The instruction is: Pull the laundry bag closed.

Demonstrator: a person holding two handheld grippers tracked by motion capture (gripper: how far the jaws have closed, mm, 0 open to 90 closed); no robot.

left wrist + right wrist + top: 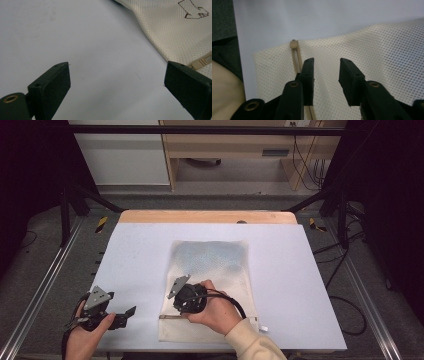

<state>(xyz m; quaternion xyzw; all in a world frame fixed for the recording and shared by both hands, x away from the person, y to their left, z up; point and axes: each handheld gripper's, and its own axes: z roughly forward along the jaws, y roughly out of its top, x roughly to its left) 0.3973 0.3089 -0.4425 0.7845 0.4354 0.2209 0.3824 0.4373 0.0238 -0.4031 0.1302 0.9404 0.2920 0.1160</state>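
Observation:
A cream mesh bag [210,255] lies flat in the middle of the white table [135,250], its zipper [170,317] running along the near end. My right gripper [187,306] is held over that near end. In the right gripper view its jaws [325,62] stand a little apart above the mesh [387,50], just right of the zipper [295,57], and the pads pinch nothing. My left gripper [122,304] rests near the table's front left, left of the bag. It is wide open [117,67] over bare table, with the bag's edge [175,27] at the upper right.
A wooden strip [207,216] edges the table's far side. Metal frame rails [45,285] run along both sides, and cables [345,310] lie on the floor at the right. A small white tab [263,328] sits at the bag's near right corner.

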